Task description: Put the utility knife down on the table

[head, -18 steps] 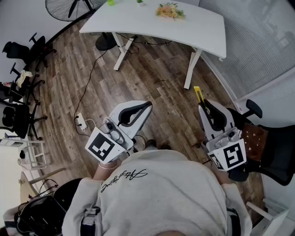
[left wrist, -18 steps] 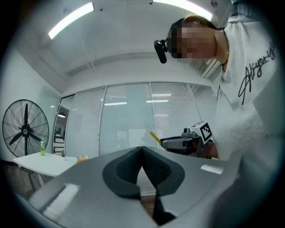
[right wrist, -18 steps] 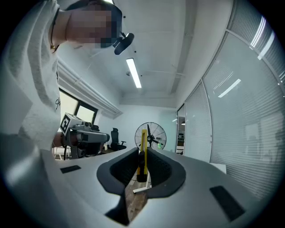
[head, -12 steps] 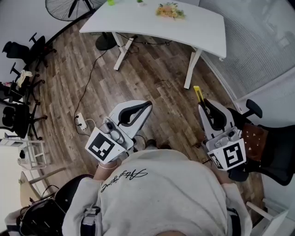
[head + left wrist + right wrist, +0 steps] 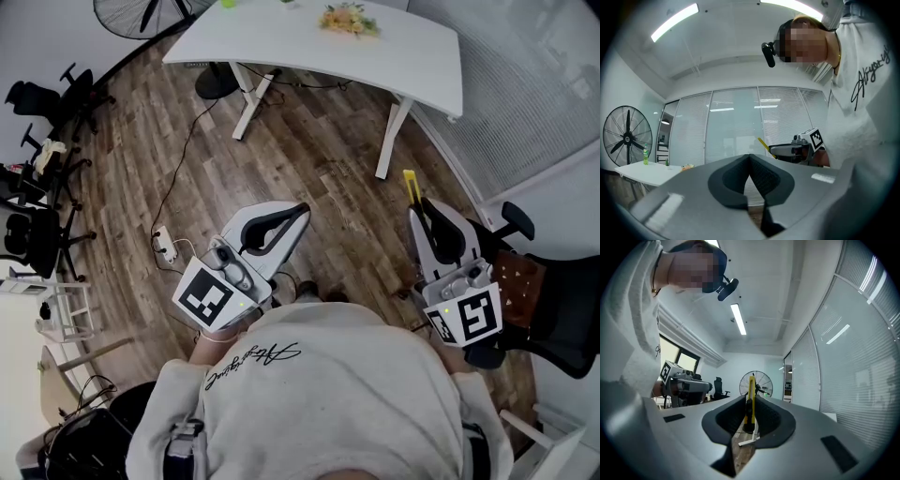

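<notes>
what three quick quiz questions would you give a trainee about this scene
1. True or false: the slim yellow utility knife lies on the white curved-top table.
2. Which holds the knife: A the left hand-held gripper, or B the right hand-held gripper?
3. Fill in: the left hand-held gripper's jaws stand ___, nothing between them.
Key: 1 false; 2 B; 3 together.

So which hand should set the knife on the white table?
Right. The right tongs grip the yellow utility knife, its tip towards the white table ahead; the left tongs are shut on nothing.
</notes>
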`<state>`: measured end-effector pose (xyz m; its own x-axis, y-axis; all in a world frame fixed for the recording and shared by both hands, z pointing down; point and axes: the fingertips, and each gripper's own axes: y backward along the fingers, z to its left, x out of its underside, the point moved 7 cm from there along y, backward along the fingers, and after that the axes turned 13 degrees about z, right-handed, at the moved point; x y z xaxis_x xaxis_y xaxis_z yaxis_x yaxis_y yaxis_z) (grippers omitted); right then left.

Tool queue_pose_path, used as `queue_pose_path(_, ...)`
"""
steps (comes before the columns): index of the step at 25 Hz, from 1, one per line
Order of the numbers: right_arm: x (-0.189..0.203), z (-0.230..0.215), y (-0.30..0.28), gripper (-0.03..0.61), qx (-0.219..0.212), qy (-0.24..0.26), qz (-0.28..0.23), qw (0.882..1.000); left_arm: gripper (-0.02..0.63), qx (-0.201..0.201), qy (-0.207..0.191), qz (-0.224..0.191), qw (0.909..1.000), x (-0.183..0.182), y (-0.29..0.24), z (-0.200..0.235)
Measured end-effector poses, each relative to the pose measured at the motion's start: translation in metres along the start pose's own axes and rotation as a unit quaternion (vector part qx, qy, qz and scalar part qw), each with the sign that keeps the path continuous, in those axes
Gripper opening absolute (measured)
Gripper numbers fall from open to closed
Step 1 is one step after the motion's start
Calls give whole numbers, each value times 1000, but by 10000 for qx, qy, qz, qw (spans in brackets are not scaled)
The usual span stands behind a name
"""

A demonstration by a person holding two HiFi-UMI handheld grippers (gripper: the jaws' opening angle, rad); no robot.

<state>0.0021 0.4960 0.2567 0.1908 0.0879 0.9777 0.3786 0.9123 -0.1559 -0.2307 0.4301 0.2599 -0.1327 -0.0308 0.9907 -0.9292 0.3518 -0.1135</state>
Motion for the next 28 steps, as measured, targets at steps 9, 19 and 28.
queue_pose_path(9,-1,3,-4,60,0,-51,-3,10000,-2,14,-15,-15,10000,2,5,5)
queue_pose_path(19,-4,10,-19,60,-38,-88,1,10000,-2,1,22,-16,10000,5,13,20)
queue_pose_path(28,-8,33,-42,60,-25,-94,-37,9999,-2,71,53,-51,9999,15,32,37)
